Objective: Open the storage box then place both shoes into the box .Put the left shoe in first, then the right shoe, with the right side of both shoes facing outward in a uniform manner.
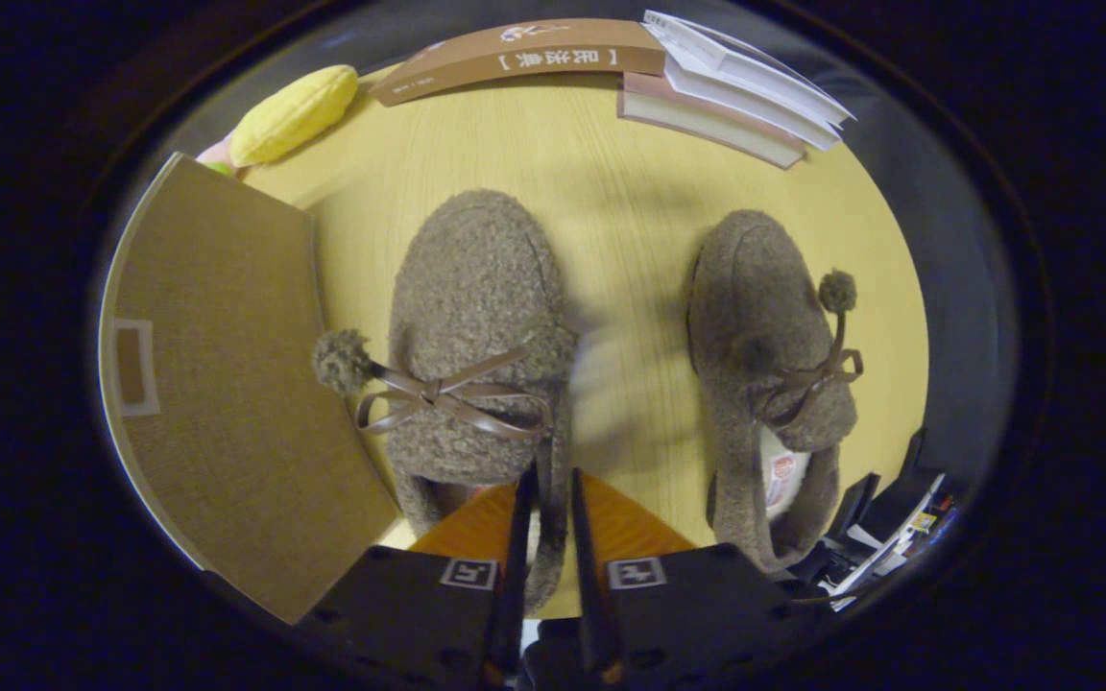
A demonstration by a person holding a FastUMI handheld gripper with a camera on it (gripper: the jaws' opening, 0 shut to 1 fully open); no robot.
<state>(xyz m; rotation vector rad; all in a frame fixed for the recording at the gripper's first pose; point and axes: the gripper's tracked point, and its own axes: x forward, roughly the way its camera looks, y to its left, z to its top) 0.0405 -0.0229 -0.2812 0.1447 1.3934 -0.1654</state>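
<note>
Your gripper (pixel 547 480) has its two fingers drawn close together, a narrow gap left between them, and the fuzzy side wall of the left shoe (pixel 476 355) sits in that gap at the shoe's opening; both fingers look to be pressing on that wall. Each finger carries one small square black-and-white marker tag on its block. Just ahead of the fingers you see this shoe's ribbon bow and one pompom, which hangs out toward the storage box (pixel 227 384).

That box stands just beside the left shoe, lid closed, woven tan fabric with one small label pocket on its face; nothing can be read there.

The right shoe (pixel 769 384) lies apart from the first, on the yellow round table (pixel 611 182), toes pointing away from you. It too has one bow and one pompom. A round printed label shows inside its heel, too small to read.

Beyond the two shoes, at the far rim, lie three books (pixel 611 67); the brown one bears Chinese characters on its spine. One yellow plush toy (pixel 294 115) rests beyond the box
</note>
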